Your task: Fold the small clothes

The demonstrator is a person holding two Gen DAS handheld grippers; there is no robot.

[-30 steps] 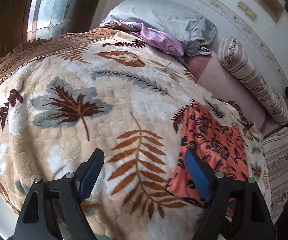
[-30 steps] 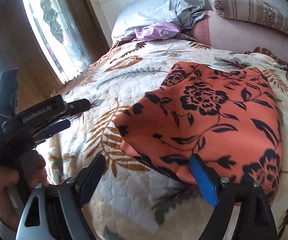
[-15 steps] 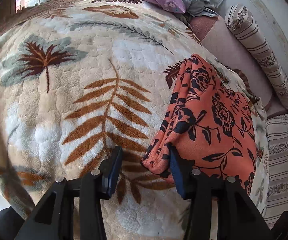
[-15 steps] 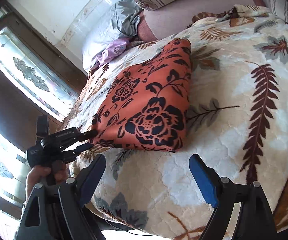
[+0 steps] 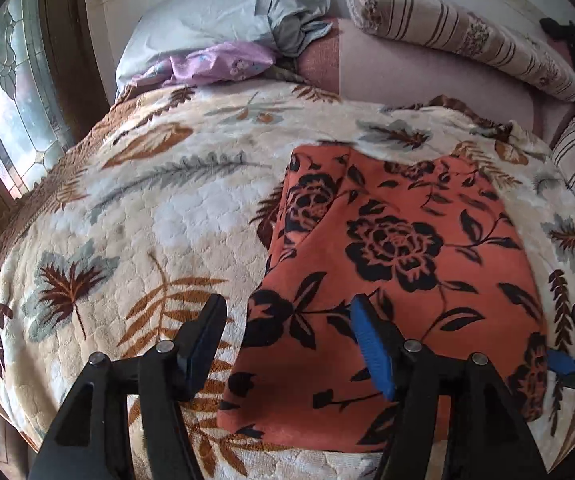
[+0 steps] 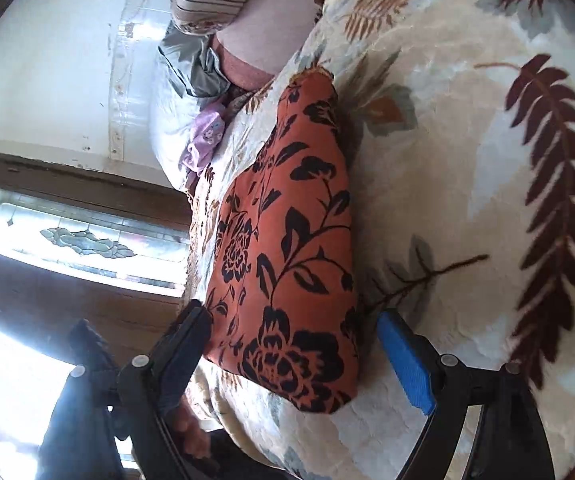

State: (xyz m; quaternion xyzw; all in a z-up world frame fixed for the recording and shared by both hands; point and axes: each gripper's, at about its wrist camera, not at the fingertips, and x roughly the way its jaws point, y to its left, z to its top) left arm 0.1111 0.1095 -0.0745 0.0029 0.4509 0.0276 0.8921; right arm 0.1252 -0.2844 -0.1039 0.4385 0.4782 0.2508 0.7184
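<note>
Lying flat on the leaf-print blanket (image 5: 135,216), the orange floral garment (image 5: 403,264) looks partly folded already. Left gripper (image 5: 291,340) hovers over its near-left corner, jaws wide apart, holding nothing. Right gripper (image 6: 291,356) is rolled sideways at the near-right corner, jaws spread either side of the cloth edge, apparently not yet pinching, though the angle is poor. Next move, likely: close on both near corners, then carry them toward the pillows (image 5: 223,20).

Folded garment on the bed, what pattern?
Orange cloth with black roses and leaves; clearest in left wrist view.
</note>
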